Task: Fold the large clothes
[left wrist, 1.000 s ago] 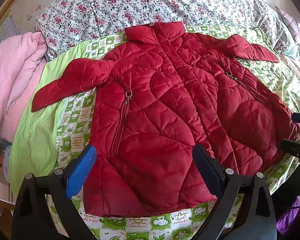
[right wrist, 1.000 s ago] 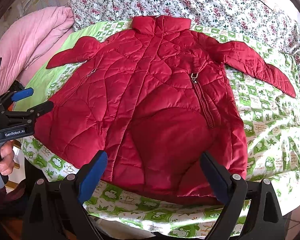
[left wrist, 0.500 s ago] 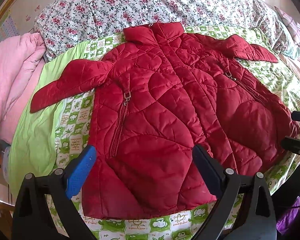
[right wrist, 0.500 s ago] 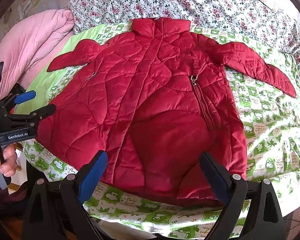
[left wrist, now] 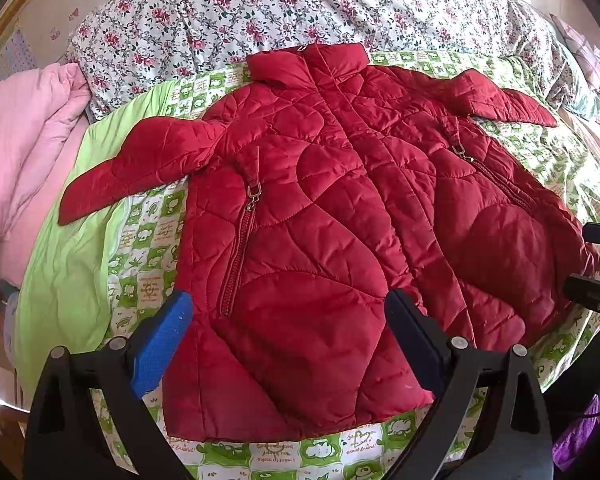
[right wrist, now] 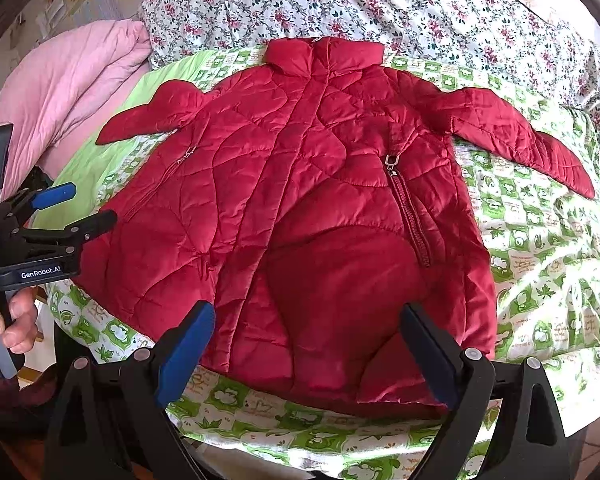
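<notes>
Red quilted jacket (left wrist: 320, 240) spread flat, front up, on green-and-white printed sheet (left wrist: 140, 268) covering the bed; fills centre of both frames. Collar (left wrist: 308, 62) toward top of frame, hem toward bottom. Sleeves out to both sides: left sleeve (left wrist: 140, 168) reaching mid-left of the left wrist view, the other sleeve (right wrist: 520, 136) angling to upper right in the right wrist view. Front closed. Two pocket zips showing, one (left wrist: 240, 248) left of centre, one (right wrist: 410, 216) right of centre.

Left claw (left wrist: 288, 336) at bottom of frame, fingers spread wide, gripping nothing, hovering above jacket's lower left part. Same claw seen from the side at mid-left in the right wrist view (right wrist: 76, 208), held in a hand (right wrist: 8, 328), near the jacket's edge; contact cannot be told.

Right claw (right wrist: 308, 344) at bottom of frame, fingers spread wide, empty, over jacket hem.

Floral bedding (left wrist: 260, 12) across top of frame. Pink quilt (right wrist: 72, 80) bunched at upper left.
</notes>
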Motion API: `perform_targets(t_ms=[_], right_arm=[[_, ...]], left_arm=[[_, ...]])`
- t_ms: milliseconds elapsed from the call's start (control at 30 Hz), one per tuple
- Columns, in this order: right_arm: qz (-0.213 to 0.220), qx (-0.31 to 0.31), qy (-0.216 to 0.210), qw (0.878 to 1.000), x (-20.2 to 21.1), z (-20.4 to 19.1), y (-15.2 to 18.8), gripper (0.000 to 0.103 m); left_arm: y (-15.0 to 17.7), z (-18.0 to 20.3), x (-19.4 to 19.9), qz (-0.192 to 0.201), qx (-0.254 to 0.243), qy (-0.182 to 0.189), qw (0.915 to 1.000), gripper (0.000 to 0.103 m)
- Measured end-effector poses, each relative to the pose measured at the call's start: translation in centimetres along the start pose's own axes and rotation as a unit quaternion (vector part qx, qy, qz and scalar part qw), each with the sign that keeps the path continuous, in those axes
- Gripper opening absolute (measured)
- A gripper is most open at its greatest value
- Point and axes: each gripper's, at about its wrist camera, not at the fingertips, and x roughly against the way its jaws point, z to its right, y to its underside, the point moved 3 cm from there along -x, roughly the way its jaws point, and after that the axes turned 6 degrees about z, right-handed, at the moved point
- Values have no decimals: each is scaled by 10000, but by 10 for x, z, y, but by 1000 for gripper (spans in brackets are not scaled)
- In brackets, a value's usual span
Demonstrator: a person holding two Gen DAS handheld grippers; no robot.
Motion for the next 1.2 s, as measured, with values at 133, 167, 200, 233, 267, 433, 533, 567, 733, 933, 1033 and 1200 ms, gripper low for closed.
perform_targets(t_ms=[133, 167, 200, 233, 267, 433, 533, 567, 733, 933, 1033, 1200], right_arm=[[-4, -7, -15, 10000, 1, 0, -1, 94], [38, -3, -19, 10000, 1, 0, -1, 94], [68, 1, -19, 10000, 1, 0, -1, 94], [100, 8, -17, 9999, 2, 0, -2, 94], [147, 20, -17, 9999, 2, 0, -3, 94], [110, 4, -56, 9999, 0, 0, -4, 94], [96, -10, -72, 9999, 0, 0, -5, 94], [62, -24, -79, 9999, -1, 1, -5, 94], [36, -133, -137, 9998, -4, 5, -8, 94], [68, -311, -160, 9994, -8, 14, -12, 94], [138, -505, -109, 9986, -11, 26, -16, 94], [387, -984, -147, 9943, -15, 57, -24, 94]], left_arm=[[1, 0, 1, 16, 50, 44, 10000, 97], [0, 0, 0, 14, 49, 38, 10000, 97], [0, 0, 0, 57, 69, 53, 9999, 97], [0, -1, 0, 60, 72, 53, 9999, 97], [0, -1, 0, 33, 60, 45, 10000, 97], [0, -2, -1, 14, 43, 36, 10000, 97], [-1, -3, -2, 0, 39, 38, 10000, 97], [-2, -3, -3, -12, 34, 35, 10000, 97], [-4, -5, -10, -119, 23, 54, 9999, 97], [-8, -7, -18, -123, 45, 103, 9999, 97], [-13, -10, -22, -83, 137, 255, 9995, 97], [-24, -17, -35, -116, 356, 447, 9983, 97]])
